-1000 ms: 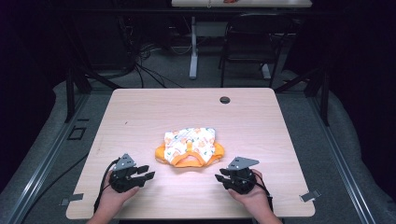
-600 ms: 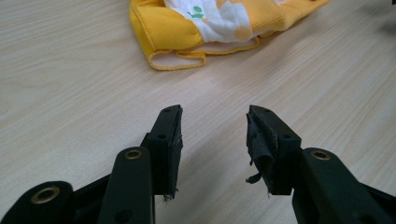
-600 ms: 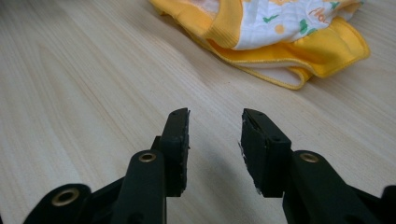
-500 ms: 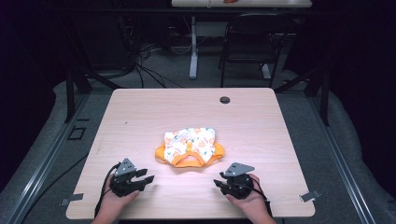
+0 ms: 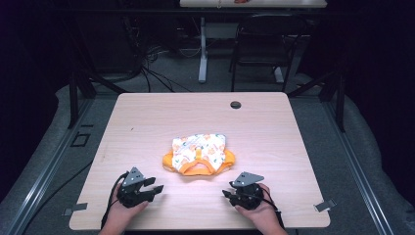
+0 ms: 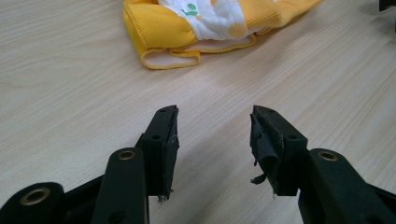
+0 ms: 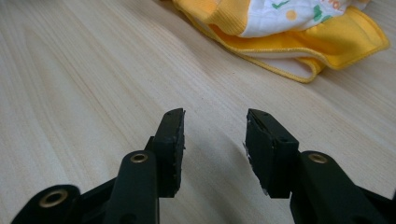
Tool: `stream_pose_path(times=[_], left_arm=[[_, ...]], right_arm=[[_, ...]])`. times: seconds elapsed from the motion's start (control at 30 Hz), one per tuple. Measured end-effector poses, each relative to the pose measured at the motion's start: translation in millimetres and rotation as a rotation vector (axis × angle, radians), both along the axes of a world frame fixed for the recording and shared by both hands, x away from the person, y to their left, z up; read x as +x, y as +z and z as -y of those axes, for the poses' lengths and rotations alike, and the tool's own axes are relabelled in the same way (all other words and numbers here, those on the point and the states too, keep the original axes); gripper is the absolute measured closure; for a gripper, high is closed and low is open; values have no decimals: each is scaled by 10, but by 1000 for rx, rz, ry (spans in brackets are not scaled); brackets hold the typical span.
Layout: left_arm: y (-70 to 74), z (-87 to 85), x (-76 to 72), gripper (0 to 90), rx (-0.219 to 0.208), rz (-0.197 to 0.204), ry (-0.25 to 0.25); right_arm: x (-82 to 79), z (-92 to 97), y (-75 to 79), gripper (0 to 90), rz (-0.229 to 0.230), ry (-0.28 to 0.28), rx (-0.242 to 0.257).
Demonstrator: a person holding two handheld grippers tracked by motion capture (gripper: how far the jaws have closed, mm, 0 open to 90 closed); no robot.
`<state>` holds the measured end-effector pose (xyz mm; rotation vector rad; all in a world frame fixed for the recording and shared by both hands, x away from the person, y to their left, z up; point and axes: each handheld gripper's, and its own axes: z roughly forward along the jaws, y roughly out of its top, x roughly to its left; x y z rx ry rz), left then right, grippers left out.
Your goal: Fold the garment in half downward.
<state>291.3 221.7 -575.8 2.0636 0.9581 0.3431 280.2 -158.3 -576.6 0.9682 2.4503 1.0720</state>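
A small folded garment (image 5: 199,153), yellow-orange with a white printed panel, lies on the middle of the wooden table (image 5: 147,122). My left gripper (image 5: 157,188) rests near the front edge, to the garment's front left; its jaws have just been opening and nothing is between them. In the left gripper view the garment (image 6: 205,23) lies beyond the open left gripper (image 6: 215,121). My right gripper (image 5: 226,194) sits at the front right, pointing left; its jaws have also just been opening and hold nothing. The right gripper view shows the garment (image 7: 289,28) ahead of the right gripper (image 7: 215,122).
A round black grommet (image 5: 235,105) sits near the table's far edge. Metal clips (image 5: 324,205) stick out at the front corners. Behind the table stand a dark chair (image 5: 264,49), a white desk leg (image 5: 202,54) and cables on the floor.
Both hands have drawn back slightly toward the front edge. Both grippers' jaws stand wider apart than a second ago. The garment has not moved.
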Motion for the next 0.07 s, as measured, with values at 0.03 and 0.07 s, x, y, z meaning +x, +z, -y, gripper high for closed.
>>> stream_pose_path(times=[0.03, 0.07], left_arm=[[0, -2, 1, 518, 1, 1, 2], [1, -3, 1, 517, 2, 2, 2]], right_arm=[[-3, -5, -1, 567, 2, 2, -6], [-4, -7, -2, 566, 0, 9, -14]])
